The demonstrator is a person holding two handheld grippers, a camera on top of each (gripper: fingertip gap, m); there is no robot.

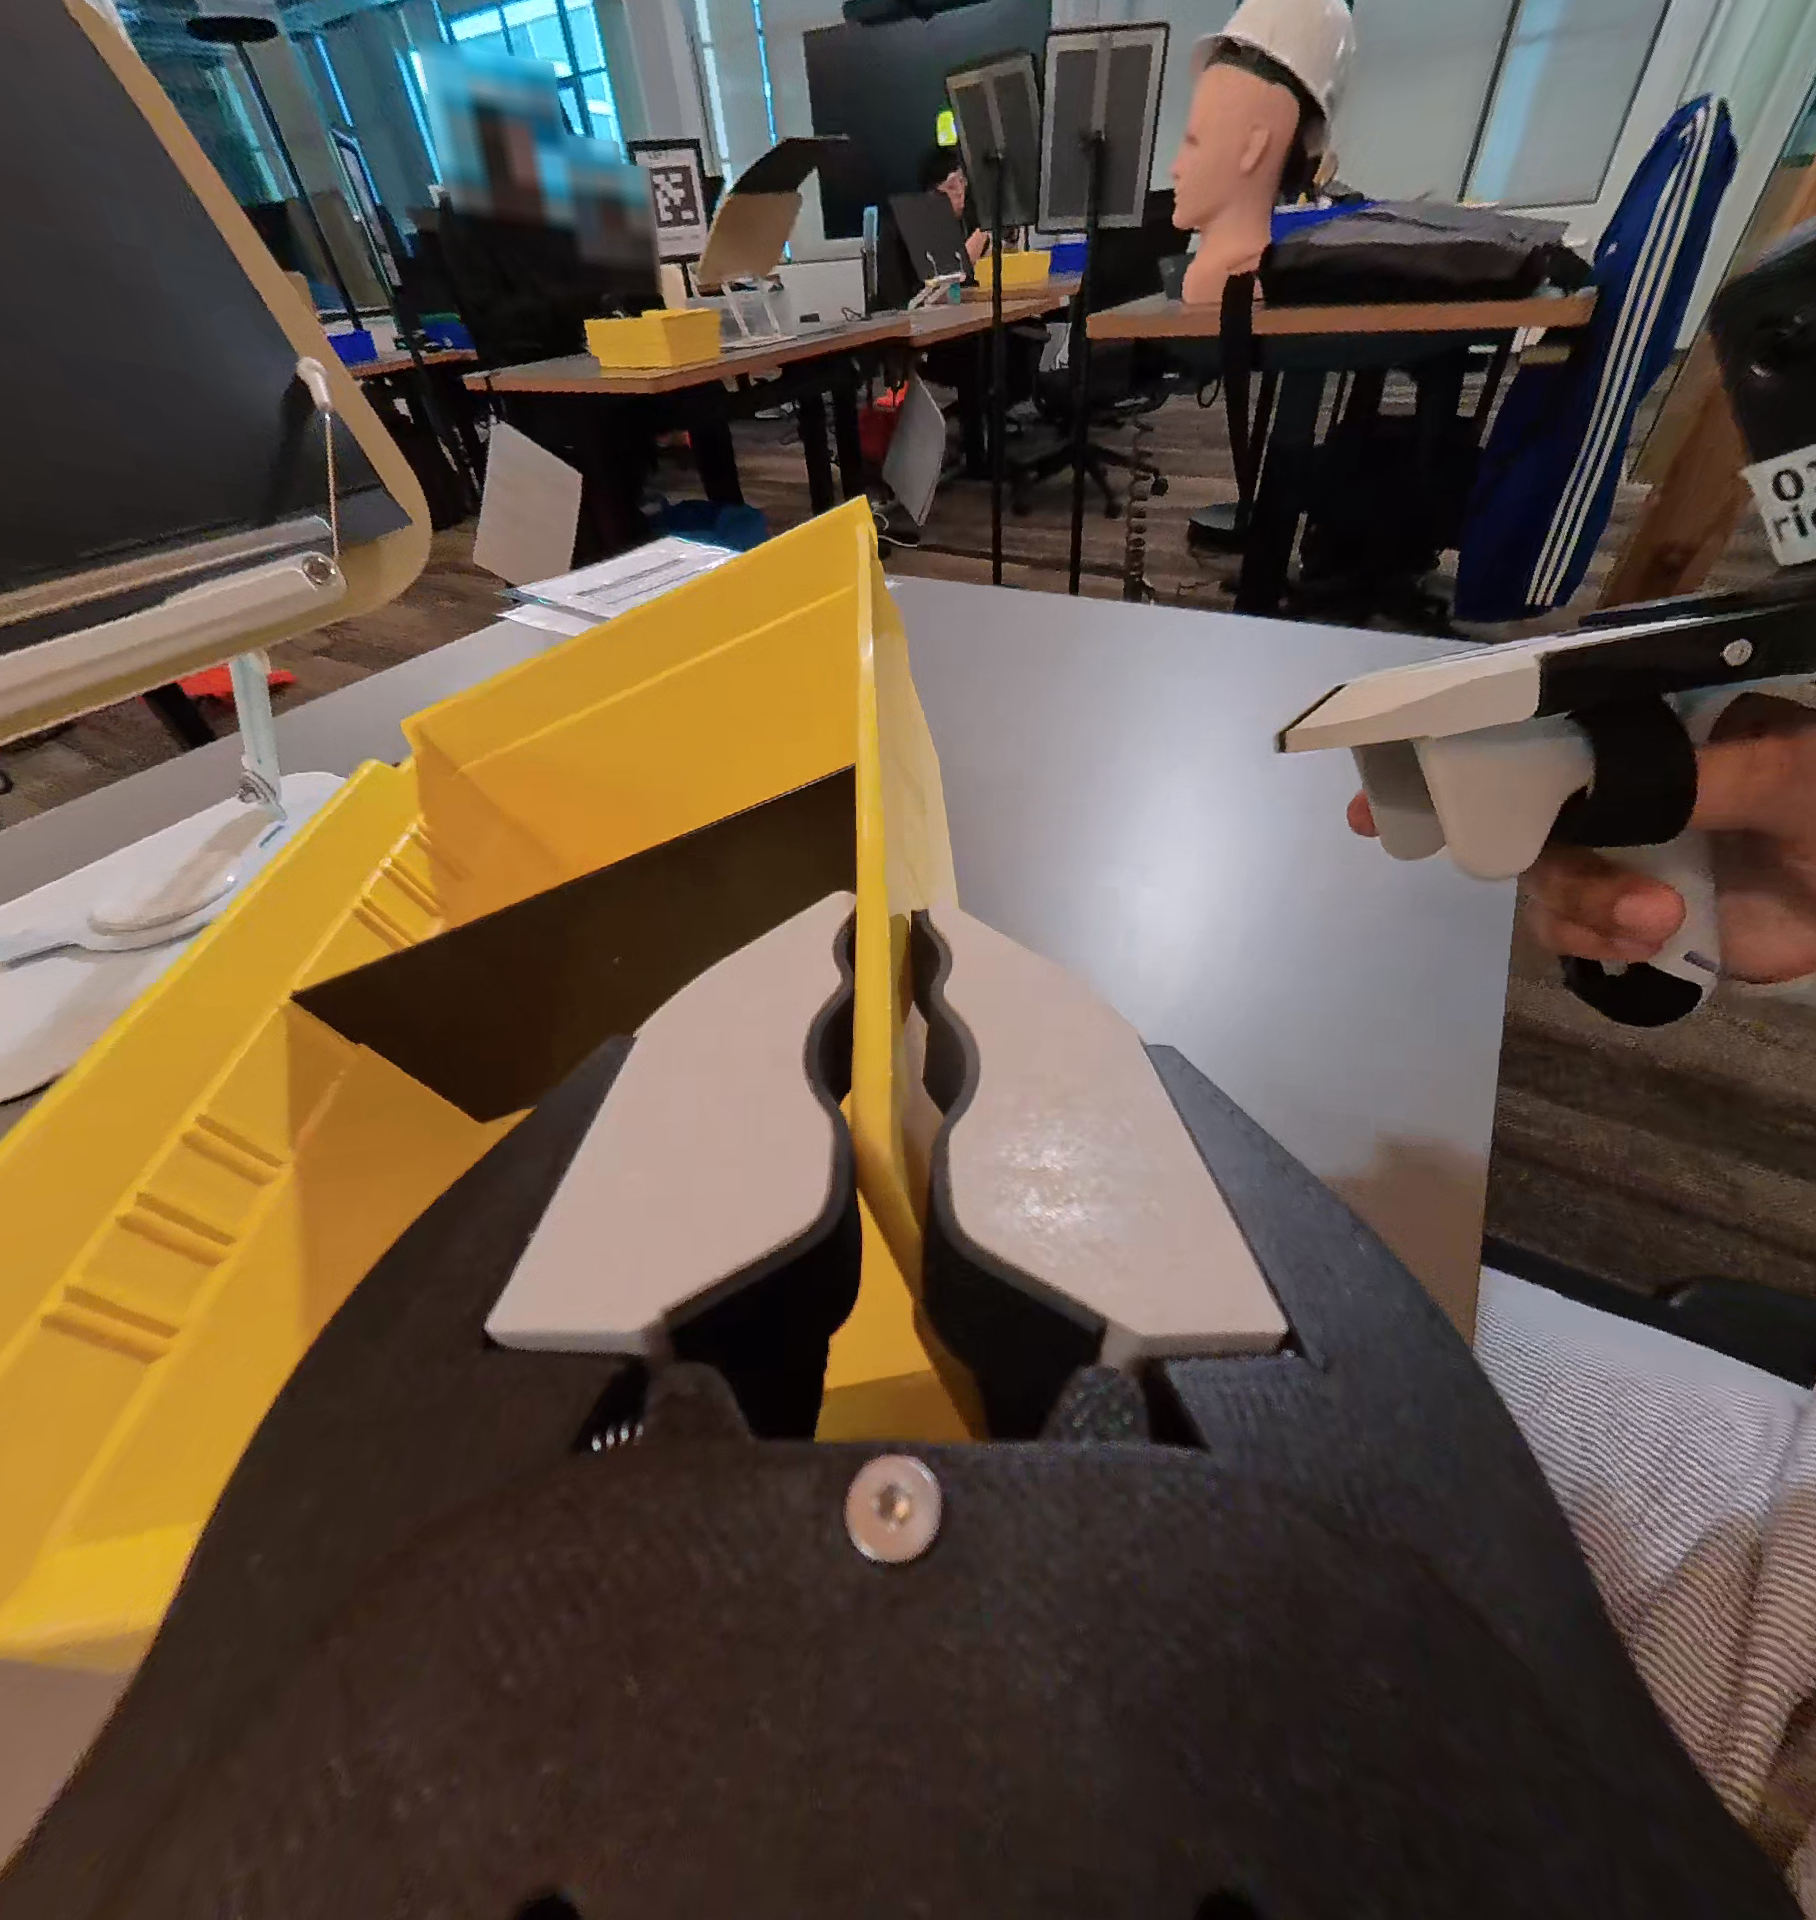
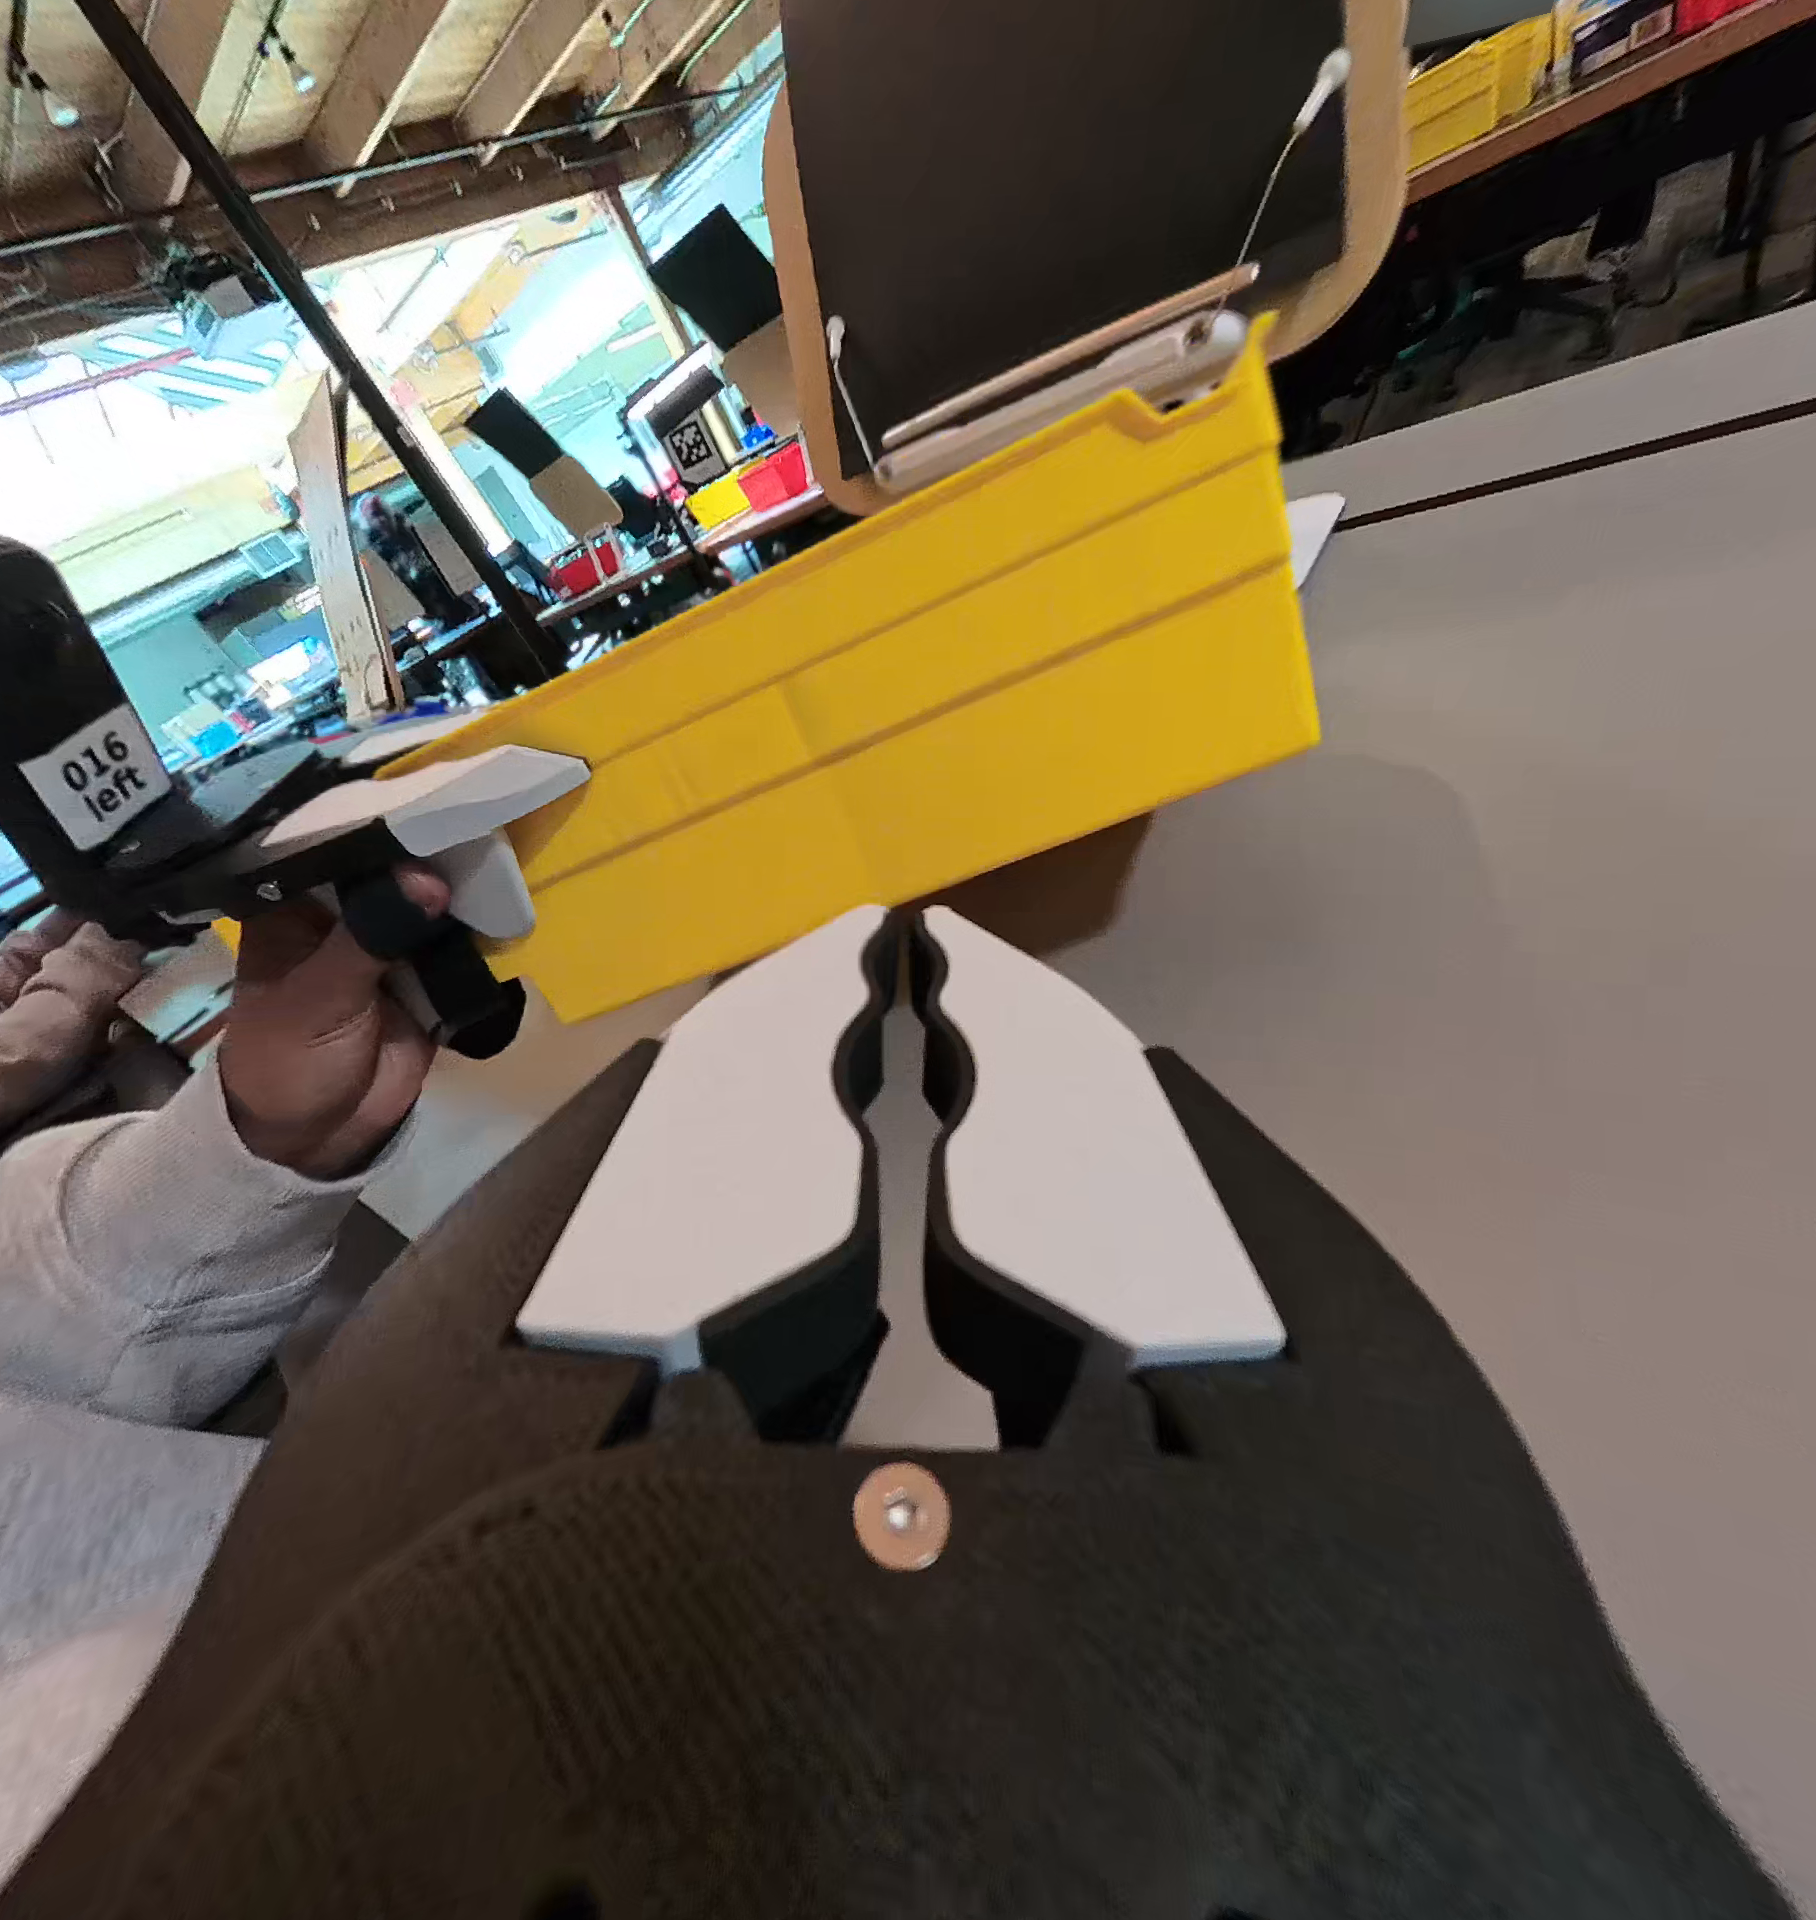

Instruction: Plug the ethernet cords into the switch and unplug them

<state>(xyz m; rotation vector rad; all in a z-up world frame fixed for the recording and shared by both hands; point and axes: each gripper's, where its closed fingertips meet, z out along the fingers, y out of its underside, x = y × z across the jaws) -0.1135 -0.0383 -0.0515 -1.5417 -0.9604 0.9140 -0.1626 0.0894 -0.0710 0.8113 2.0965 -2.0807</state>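
A yellow plastic bin is held tilted above the grey table; its shadow shows under it in the right wrist view. My left gripper is shut on the bin's right side wall, one finger inside and one outside; it also shows in the right wrist view. A flat black piece lies inside the bin; I cannot tell what it is. My right gripper is shut and empty, just below and in front of the bin; it also shows in the left wrist view. No cords show.
A dark panel on a stand with a white base stands at the table's left, close behind the bin. Papers lie at the far edge. Desks, chairs and a mannequin head are beyond the table.
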